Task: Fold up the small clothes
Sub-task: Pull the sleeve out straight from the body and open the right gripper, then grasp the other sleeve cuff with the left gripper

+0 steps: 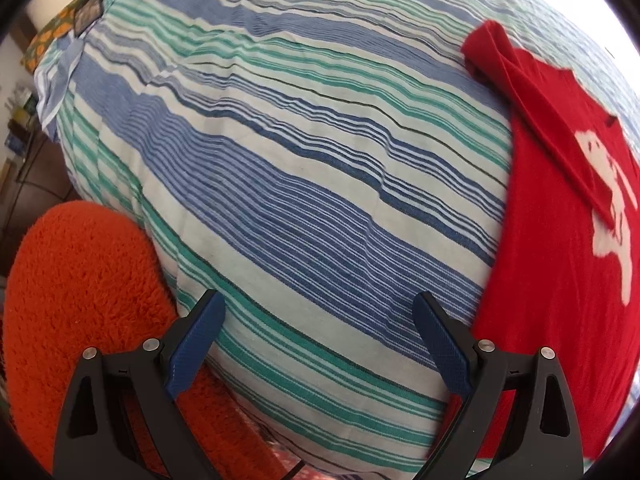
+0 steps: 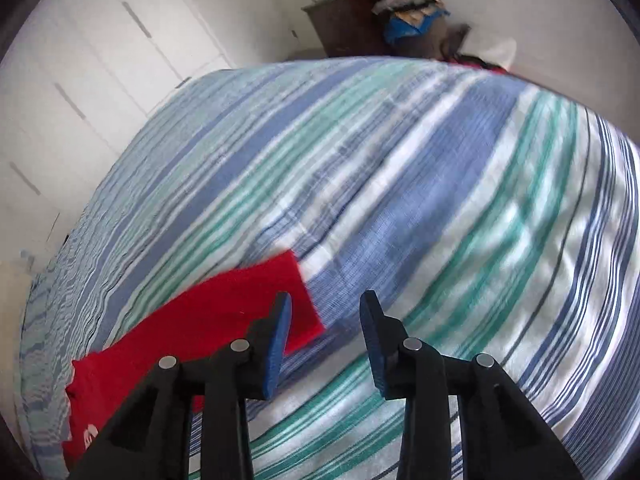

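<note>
Through the left wrist camera I see my left tool [image 1: 318, 312] spread wide with nothing between its blue pads, hanging over the striped bedspread [image 1: 280, 160]. The red sweater [image 1: 560, 260] lies flat on the bedspread off to the right of this tool, its near edge just beside the right-hand finger. One sleeve is folded across its body, running diagonally over the white figure on the front. An orange fluffy cushion [image 1: 80, 300] sits on the opposite side of the tool, away from the sweater.

Through the right wrist camera, which is blurred, my right tool [image 2: 325, 304] stands partly open and pinches nothing. The sweater's sleeve [image 2: 240, 300] stretches diagonally from the lower left up to the tool, its squared cuff end lying under and just past the left-hand finger, not in the gap. I judge the right tool nearer to that sleeve, so the next fold probably starts from there.
</note>
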A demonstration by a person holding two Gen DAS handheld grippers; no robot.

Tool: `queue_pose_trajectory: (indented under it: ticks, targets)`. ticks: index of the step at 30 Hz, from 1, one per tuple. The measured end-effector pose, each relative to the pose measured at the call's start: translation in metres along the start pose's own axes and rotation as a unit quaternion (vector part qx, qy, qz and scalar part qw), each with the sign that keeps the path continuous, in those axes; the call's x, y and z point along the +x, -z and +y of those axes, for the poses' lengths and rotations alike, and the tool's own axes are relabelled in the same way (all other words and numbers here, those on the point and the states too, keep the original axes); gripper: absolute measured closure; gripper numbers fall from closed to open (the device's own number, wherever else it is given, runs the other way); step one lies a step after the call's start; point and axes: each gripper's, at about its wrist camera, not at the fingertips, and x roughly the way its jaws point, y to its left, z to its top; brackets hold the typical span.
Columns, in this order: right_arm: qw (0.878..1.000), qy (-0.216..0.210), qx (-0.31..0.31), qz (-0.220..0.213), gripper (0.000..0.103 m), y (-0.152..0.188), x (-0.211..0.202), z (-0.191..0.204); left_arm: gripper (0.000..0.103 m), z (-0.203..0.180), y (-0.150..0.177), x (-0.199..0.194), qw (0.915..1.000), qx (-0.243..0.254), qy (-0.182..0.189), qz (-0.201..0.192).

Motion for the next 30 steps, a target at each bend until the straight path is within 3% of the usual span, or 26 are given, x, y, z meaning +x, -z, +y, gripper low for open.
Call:
queue_pose_trajectory:
  ticks: [3, 4, 6, 8, 10, 12, 14, 15, 16, 18, 19, 22, 24, 30]
  targets:
    - [0.996, -0.063, -0.045, 0.048, 0.067, 0.007, 0.021, 0.031, 0.008, -0.006, 0.001, -0.007, 0.9998, 0.015, 0.003, -0.012]
    - [0.994, -0.068, -0.047, 0.072, 0.067, 0.012, 0.033, 0.034, 0.008, -0.009, 0.001, -0.013, 0.9995, 0.022, 0.003, -0.021]
    - [0.992, -0.039, -0.041, 0.109, 0.067, 0.026, 0.059, 0.029, 0.008, -0.015, 0.0, -0.028, 0.9981, 0.043, 0.001, -0.045]
    - [0.994, -0.02, -0.021, 0.102, 0.076, 0.031, 0.068, 0.015, 0.007, -0.026, -0.001, -0.049, 0.9932, 0.083, 0.007, -0.081]
    - [0.997, 0.001, 0.0, 0.082, 0.076, 0.039, 0.051, 0.006, 0.007, -0.042, -0.004, -0.065, 0.9866, 0.126, 0.024, -0.101]
    - [0.997, -0.005, -0.02, 0.068, 0.076, 0.044, 0.023, 0.007, 0.007, -0.07, -0.01, -0.082, 0.974, 0.184, 0.061, -0.117]
    - [0.996, -0.019, -0.061, 0.056, 0.07, 0.051, -0.007, 0.012, 0.006, -0.1, -0.019, -0.088, 0.9626, 0.227, 0.099, -0.11]
    - [0.995, -0.02, -0.09, 0.042, 0.061, 0.058, -0.028, 0.017, 0.006, -0.118, -0.026, -0.084, 0.9587, 0.238, 0.135, -0.078]
    - [0.994, -0.022, -0.105, 0.031, 0.054, 0.063, -0.045, 0.016, 0.006, -0.127, -0.033, -0.077, 0.9576, 0.229, 0.169, -0.048]
    - [0.991, -0.031, -0.134, 0.001, 0.05, 0.078, -0.085, 0.027, 0.006, -0.146, -0.047, -0.057, 0.958, 0.151, 0.244, 0.008]
    - [0.989, -0.039, -0.142, -0.01, 0.048, 0.088, -0.102, 0.028, 0.008, -0.153, -0.048, -0.048, 0.9577, 0.128, 0.257, 0.021]
    - [0.987, -0.068, -0.147, -0.018, 0.044, 0.112, -0.141, 0.019, 0.023, -0.173, -0.053, -0.017, 0.958, 0.056, 0.275, 0.057]
    - [0.985, -0.083, -0.151, -0.009, 0.044, 0.132, -0.146, 0.025, 0.024, -0.182, -0.054, 0.0, 0.9567, 0.016, 0.282, 0.073]
    - [0.975, -0.112, -0.192, -0.002, 0.044, 0.159, -0.148, 0.06, 0.032, -0.185, -0.057, 0.013, 0.9593, -0.056, 0.272, 0.055]
